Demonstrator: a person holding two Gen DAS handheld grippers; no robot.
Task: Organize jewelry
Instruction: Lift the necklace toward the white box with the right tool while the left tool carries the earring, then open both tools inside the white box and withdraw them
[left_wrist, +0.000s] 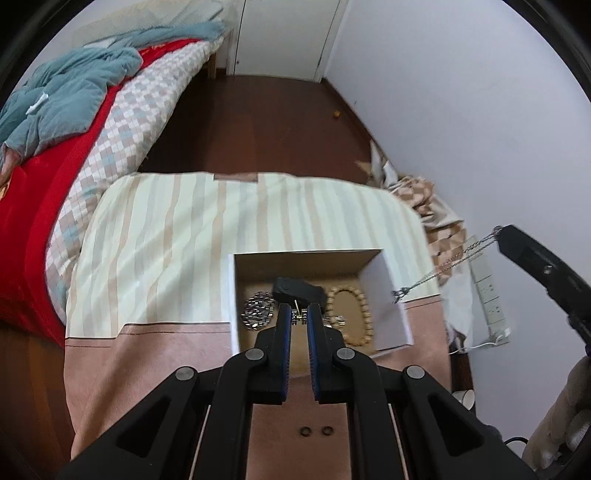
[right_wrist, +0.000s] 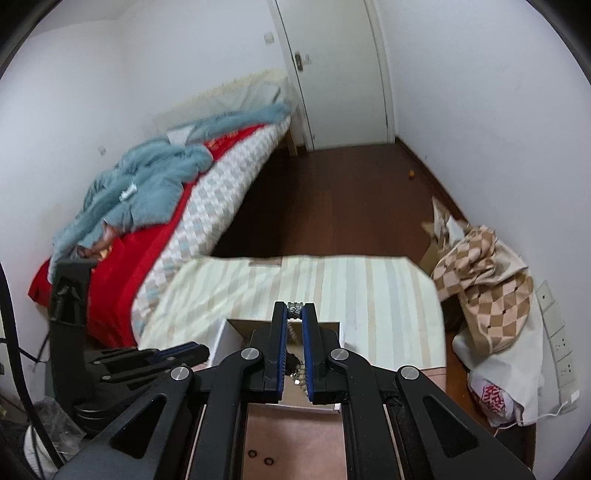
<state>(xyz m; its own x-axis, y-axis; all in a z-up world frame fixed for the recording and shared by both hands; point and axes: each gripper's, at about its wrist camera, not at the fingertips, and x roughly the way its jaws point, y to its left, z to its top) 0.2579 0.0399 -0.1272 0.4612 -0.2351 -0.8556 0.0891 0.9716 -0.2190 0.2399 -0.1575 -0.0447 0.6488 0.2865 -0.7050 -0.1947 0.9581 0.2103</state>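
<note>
Claws tilt down over the box (left_wrist: 388, 295), right claw (right_wrist: 294, 308) clamped on the chain (left_wrist: 448, 264), left claw (left_wrist: 299, 314) together.

right gripper (right_wrist: 295, 314) jaws pinching silver chain (right_wrist: 295, 311), above open box (right_wrist: 236, 334), striped cloth (right_wrist: 369, 291)

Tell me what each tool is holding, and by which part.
The right tool pinches one end of a silver chain between its tips. The left tool grips a small metal piece, apparently the chain's other end; the exact spot cannot be told.

A box (left_wrist: 384, 295) sits on the table (left_wrist: 166, 229), 2 rings (left_wrist: 316, 430) before it, bed (left_wrist: 122, 110) left
</note>
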